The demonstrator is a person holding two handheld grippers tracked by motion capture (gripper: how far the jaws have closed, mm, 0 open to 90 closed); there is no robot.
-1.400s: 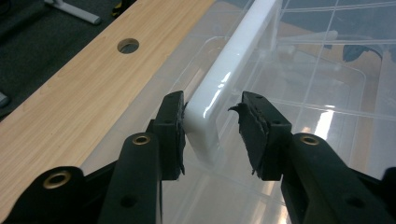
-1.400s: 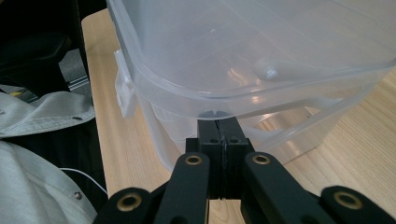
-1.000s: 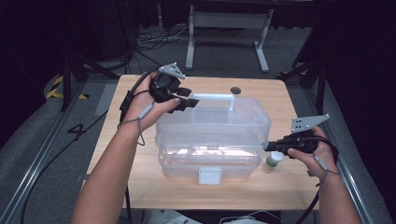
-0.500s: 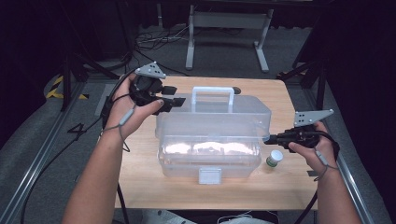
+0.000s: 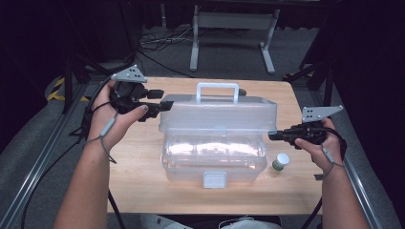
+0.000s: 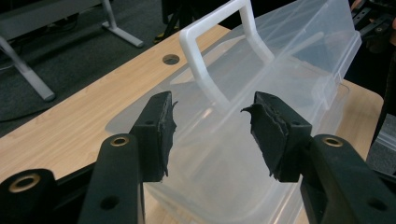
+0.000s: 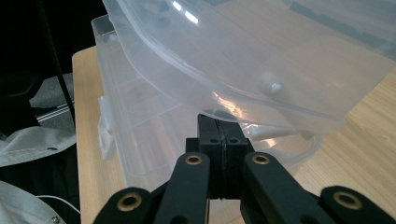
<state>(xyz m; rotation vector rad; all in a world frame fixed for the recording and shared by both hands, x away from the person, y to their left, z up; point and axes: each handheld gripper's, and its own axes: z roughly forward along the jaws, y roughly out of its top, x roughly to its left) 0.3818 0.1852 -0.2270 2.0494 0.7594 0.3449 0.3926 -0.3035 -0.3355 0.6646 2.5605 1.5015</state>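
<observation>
- A clear plastic storage box (image 5: 214, 157) stands in the middle of the wooden counter (image 5: 143, 191), its white latch facing the person.
- The box's lid (image 5: 218, 113) is raised and tilted, open along the front; its white handle (image 5: 218, 90) sticks up from the top.
- The left tongs (image 5: 160, 106) hover at the lid's left end, just beside it, held in the person's left hand (image 5: 114, 119).
- In the left gripper view the left tongs (image 6: 212, 126) stand wide apart and empty, with the handle (image 6: 219, 51) and the lid beyond them.
- The right tongs (image 5: 273, 136) sit at the right end of the box, under the edge of the lid, held in the right hand (image 5: 320, 143).
- In the right gripper view the right tongs (image 7: 223, 140) are pressed together, their tips just below the lid's rim (image 7: 280, 119); whether they pinch anything cannot be told.
- A small green bottle with a white cap (image 5: 281, 161) stands on the counter just right of the box, near the right hand.
</observation>
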